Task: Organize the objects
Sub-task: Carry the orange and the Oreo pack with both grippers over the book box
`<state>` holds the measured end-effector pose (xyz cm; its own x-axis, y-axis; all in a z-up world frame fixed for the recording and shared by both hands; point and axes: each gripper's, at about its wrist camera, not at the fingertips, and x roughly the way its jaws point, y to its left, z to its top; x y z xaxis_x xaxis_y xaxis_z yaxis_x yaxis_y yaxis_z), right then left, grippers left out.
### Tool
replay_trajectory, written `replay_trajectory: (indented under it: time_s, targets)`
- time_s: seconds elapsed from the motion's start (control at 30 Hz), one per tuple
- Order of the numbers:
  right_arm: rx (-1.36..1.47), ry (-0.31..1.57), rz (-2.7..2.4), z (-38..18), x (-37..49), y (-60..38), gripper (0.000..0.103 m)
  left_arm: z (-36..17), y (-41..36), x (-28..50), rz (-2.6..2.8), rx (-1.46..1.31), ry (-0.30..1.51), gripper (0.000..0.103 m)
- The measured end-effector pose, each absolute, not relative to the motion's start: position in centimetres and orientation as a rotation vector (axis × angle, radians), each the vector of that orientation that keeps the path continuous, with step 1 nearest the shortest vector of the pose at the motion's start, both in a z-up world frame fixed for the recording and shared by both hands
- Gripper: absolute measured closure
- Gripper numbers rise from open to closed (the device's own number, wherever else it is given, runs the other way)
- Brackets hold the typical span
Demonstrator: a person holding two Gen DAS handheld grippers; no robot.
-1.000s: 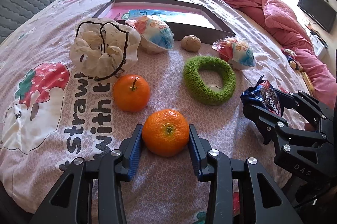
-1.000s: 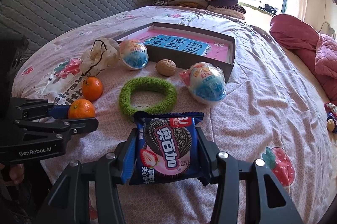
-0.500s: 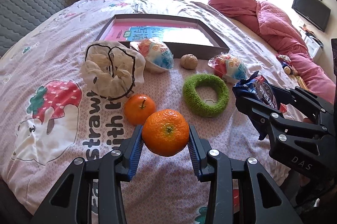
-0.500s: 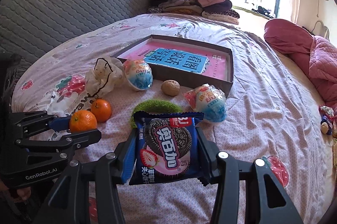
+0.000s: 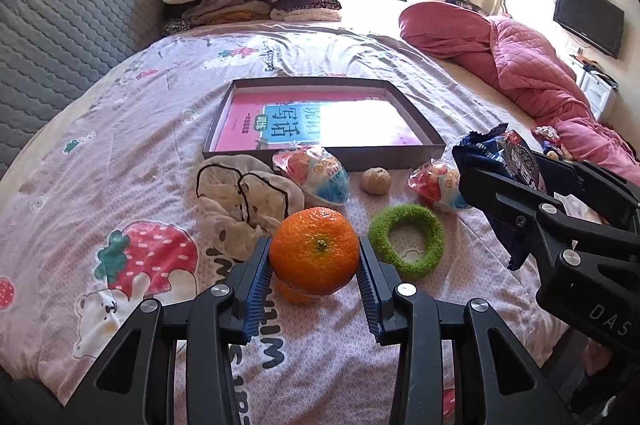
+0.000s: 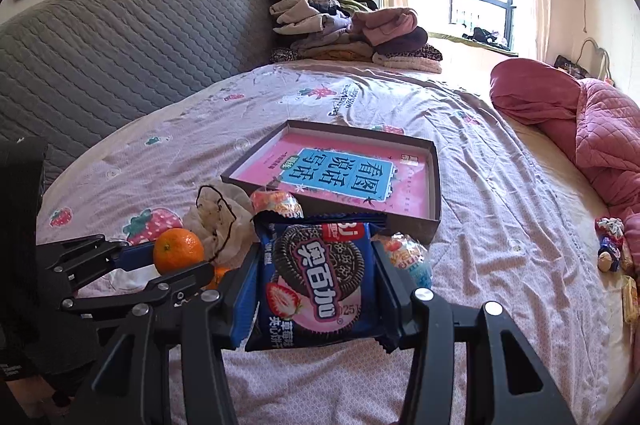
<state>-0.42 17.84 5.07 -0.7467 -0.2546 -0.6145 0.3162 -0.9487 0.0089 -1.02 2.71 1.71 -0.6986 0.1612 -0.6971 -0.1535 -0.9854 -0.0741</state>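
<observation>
We are counting two oranges, one clamped in the left gripper (image 5: 316,267) at six o'clock, the second orange (image 5: 294,292) lying hidden beneath it, two wrapped eggs (image 5: 310,174), one green ring (image 5: 406,240) at three o'clock, one biscuit packet (image 6: 318,275) pinched in the right gripper (image 6: 316,281).

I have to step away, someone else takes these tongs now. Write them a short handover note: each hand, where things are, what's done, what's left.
Left tongs: shut on an orange, held clear above the bed.
Right tongs: shut on a blue cookie packet, also off the bed.
Box: open on the bedsheet, holds only a pink book.
Done: two items gripped; nothing placed yet.
Left on the sheet in front of the box: second orange under the held one, green ring, walnut, two wrapped eggs, white cloth bag.
Likely next: carry both into the box.
</observation>
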Motion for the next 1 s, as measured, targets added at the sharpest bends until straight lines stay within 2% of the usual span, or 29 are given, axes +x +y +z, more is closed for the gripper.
replay_trajectory:
  time_s: [1.0]
  targets:
    - [0.821, 0.069, -2.789, 10.0, -6.4, 17.8, 0.052, 7.5, 1.2, -9.1, 2.835, -1.050, -0.009, 0.061]
